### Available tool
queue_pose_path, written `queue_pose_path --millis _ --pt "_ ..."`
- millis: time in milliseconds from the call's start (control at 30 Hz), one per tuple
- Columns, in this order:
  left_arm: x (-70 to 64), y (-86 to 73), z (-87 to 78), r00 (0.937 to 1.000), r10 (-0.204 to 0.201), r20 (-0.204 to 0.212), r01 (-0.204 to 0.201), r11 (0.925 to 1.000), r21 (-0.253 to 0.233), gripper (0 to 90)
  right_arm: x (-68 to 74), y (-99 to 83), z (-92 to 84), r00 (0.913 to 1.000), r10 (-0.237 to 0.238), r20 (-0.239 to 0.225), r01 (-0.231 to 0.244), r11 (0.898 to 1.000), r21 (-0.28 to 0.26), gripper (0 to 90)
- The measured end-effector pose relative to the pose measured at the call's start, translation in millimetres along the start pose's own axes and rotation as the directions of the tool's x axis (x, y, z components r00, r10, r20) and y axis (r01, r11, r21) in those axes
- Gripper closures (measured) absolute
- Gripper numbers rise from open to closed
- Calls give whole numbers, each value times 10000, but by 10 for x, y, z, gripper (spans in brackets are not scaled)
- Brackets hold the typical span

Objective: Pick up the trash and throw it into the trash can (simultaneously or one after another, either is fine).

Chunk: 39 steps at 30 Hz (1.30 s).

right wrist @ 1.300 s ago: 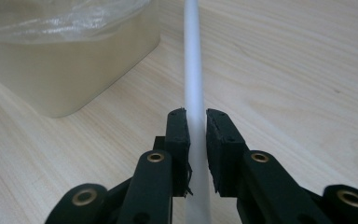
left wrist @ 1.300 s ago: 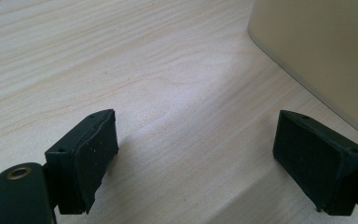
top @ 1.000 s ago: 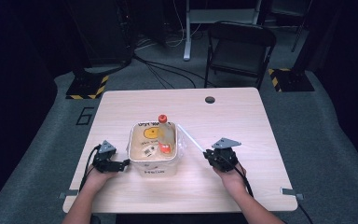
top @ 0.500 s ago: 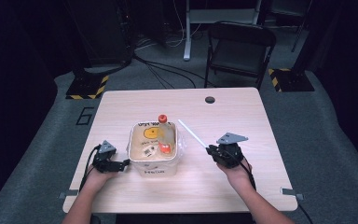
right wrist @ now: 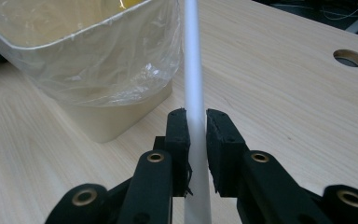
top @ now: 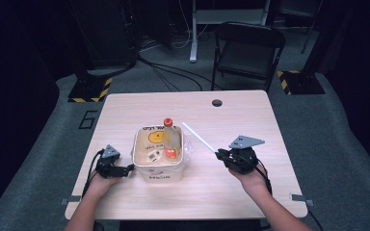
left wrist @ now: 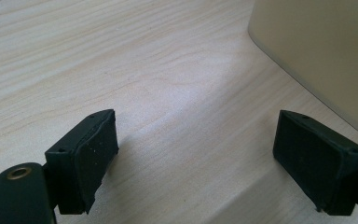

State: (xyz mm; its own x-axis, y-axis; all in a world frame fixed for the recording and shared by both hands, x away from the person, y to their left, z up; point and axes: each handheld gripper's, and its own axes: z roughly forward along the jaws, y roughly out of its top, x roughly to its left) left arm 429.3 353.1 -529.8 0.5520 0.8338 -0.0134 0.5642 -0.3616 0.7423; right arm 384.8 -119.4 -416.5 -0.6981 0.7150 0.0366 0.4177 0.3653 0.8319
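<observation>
White stick (right wrist: 193, 70) comes last in size here, so first the wooden surface (top: 250, 120), which carries a cream bin (top: 158, 163) lined with clear plastic. In the bin stands a bottle (top: 170, 137) with an orange cap, beside what may be a yellow smiley print. Left gripper (top: 125, 169) rests just beside the bin, fingers (left wrist: 91, 154) spread wide with nothing between them. Right gripper (top: 218, 155) has its fingers (right wrist: 179, 140) clamped on the stick's lower end; the stick slants up toward the bin, above the surface.

The pale wood-grain bench (top: 231, 187) has a round cable hole (top: 217, 102) near its far edge. On it stands a cream plastic bin (top: 158, 172) lined with a clear bag, seemingly just left of centre.
</observation>
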Motion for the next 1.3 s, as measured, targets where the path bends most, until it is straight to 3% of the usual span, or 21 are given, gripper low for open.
queue_pose_path --millis 767,1300 --pt "-1 0 1 10000 -10 -3 10 10000 -3 137 228 30 -281 9947 -615 -829 607 9981 -115 787" --pt "-1 1 1 10000 -6 -7 6 10000 1 137 372 80 -220 9850 -1010 -1399 1002 9949 -126 787"
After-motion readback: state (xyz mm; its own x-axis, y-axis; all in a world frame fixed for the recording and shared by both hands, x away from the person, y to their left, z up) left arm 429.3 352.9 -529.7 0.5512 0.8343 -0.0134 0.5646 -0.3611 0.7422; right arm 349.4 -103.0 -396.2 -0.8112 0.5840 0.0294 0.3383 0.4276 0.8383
